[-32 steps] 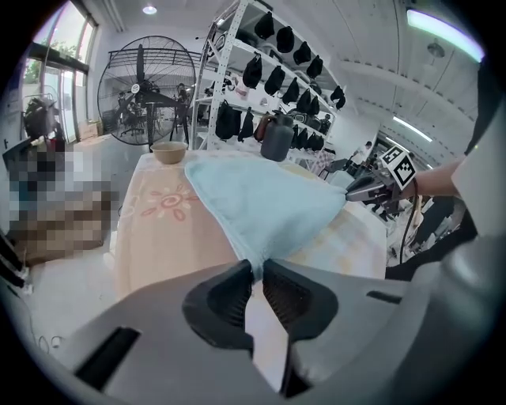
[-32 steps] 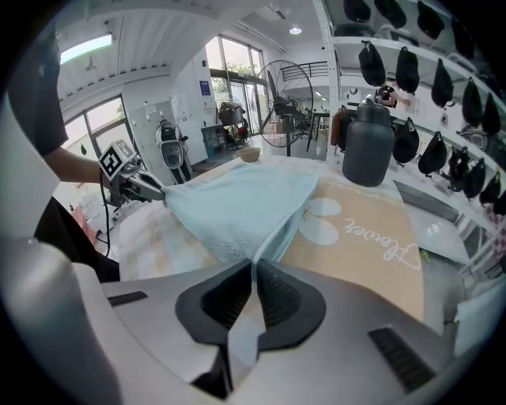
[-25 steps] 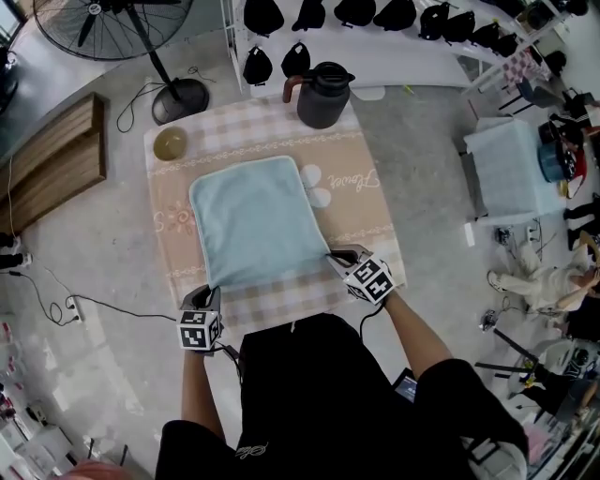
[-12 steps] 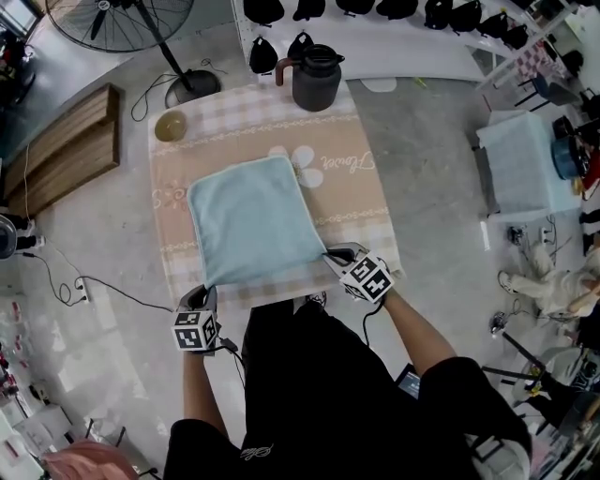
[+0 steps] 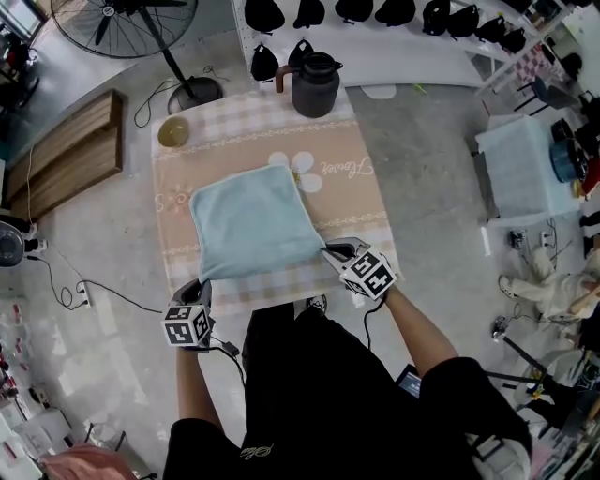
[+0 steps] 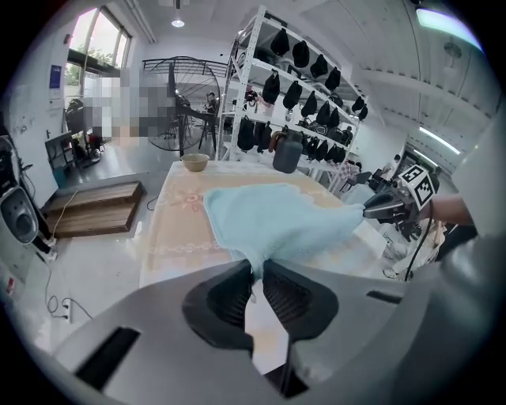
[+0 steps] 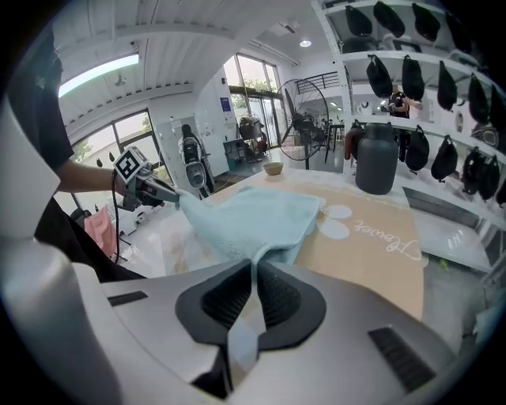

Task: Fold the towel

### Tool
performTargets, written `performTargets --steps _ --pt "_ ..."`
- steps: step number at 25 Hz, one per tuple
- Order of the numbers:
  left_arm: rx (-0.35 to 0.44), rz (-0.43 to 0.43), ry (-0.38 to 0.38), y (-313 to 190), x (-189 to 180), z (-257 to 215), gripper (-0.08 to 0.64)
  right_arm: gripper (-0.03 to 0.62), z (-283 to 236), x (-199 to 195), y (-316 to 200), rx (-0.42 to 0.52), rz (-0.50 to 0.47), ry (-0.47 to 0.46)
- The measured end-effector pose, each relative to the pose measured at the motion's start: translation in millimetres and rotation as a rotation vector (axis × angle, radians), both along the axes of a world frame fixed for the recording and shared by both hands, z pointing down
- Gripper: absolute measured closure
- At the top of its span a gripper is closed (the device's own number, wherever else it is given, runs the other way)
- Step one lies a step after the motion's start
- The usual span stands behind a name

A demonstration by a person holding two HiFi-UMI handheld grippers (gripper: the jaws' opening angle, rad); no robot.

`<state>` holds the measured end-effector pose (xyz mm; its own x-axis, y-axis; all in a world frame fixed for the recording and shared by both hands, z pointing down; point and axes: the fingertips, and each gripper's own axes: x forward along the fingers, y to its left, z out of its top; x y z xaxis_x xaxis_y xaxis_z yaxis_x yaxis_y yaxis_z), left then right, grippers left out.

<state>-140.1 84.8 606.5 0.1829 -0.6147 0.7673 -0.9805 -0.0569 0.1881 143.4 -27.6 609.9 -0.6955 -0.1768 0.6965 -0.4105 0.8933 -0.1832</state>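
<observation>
Head view: left gripper [image 5: 199, 286] and right gripper [image 5: 335, 251] each pinch a near corner of the towel [image 5: 253, 223], lower centre of frame, holding that edge raised, prob. to carry it over to the far edge. Far part of towel rests on the patterned tablecloth [image 5: 352, 202]; jug [image 5: 316, 82] and bowl [image 5: 172, 134] at frame top, fan [image 5: 122, 23] upper left, concrete floor [image 5: 422, 169].

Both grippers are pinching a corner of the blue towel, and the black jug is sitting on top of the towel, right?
Not quite. The black jug isn't on the blue towel; it stands apart from it at the far end of the table, as the head view shows. The left gripper and right gripper do each have jaws shut on a towel corner.
</observation>
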Motion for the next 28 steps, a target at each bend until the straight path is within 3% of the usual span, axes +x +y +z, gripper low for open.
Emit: performTargets --steps 11,19,28 --pt "-0.008 0.057 0.116 -76 -37 -16 0.511 0.568 -29 -33 -72 -0.040 0.133 0.002" --pt "-0.012 0.119 0.139 -136 -65 -13 0.511 0.568 -31 -59 -126 -0.001 0.181 0.057" --pt "-0.046 0.072 0.141 -174 -84 6 0.511 0.568 -17 -87 -186 -0.010 0.173 0.121"
